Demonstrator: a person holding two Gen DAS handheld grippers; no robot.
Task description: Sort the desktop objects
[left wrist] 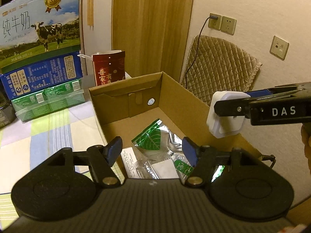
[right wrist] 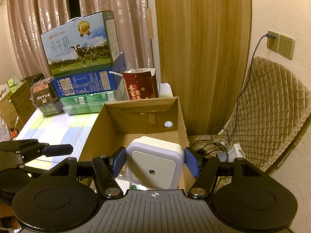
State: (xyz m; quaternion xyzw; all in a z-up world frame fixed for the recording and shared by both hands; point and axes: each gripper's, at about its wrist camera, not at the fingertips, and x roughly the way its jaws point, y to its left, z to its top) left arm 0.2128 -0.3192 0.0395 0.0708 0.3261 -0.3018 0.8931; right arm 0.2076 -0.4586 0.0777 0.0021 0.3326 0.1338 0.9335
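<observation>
Black, ribbed and wide, the left gripper (left wrist: 152, 151) fills the bottom of the left wrist view, its two blue-padded fingers (left wrist: 113, 151) spread apart with nothing between them. It is tilted down over the near end of an open brown cardboard box (left wrist: 175, 95) at the centre of the frame. Through the gap between the fingers lie silver foil sachets with green leaf printing (left wrist: 155, 141) on the box floor, beside a white printed leaflet (left wrist: 129, 163).

From the right edge of that view the right gripper (left wrist: 219, 106) reaches in level, side-on, clamped on a white square plastic night-light plug (left wrist: 225, 124) held above the box's right wall. A bit of the person's hand (left wrist: 307, 136) shows at the far right edge.

In the right wrist view the same night-light (right wrist: 155, 167) sits at lower centre, pinched on its left and right sides by the blue pads (right wrist: 119, 160), over the box's near end. The left gripper's finger pokes in at the left edge.

Stacked milk cartons (left wrist: 40, 29) stand in the upper left, on a checked tablecloth (left wrist: 48, 132); a dark red paper bag (left wrist: 108, 68) stands behind the box.
</observation>
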